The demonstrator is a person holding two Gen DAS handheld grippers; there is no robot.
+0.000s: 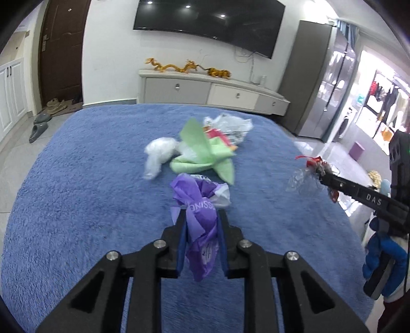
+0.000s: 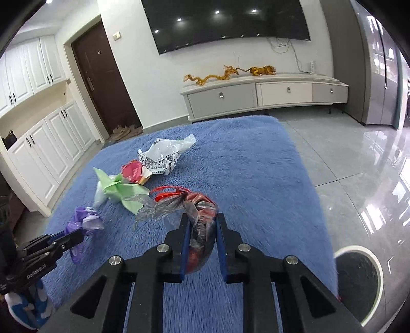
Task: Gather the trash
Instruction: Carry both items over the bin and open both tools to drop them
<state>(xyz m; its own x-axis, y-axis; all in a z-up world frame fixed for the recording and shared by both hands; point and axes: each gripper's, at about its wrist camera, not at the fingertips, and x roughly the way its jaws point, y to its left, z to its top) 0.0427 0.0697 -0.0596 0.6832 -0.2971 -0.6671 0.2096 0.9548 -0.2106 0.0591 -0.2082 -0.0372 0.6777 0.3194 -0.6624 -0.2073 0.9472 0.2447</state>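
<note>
Left wrist view. The left gripper is clamped on a purple bag, which bulges out ahead of the fingertips and hangs down between the blue pads. It is held over a blue rug. Farther along the rug lies a loose pile: a green paper, a white wad just to its left, a red lid and a clear printed wrapper behind. At right, the right gripper enters from the side, its jaws closed on a red-and-clear bag whose loose film trails toward the rug. A blue sleeve shows at the right edge. Behind the rug stand a low cabinet and a wall screen.

Right wrist view. The right gripper grips the red-and-clear bag between its pads; crumpled film and red handles spread out ahead and to the left, over the rug. Beyond it lie the green paper, the red lid touching it, and the printed wrapper farther back. At lower left the left gripper holds the purple bag, jaws closed on it. A round bin with a white rim stands on the tiled floor at lower right, just beside the rug's edge. White cupboards line the left wall.
</note>
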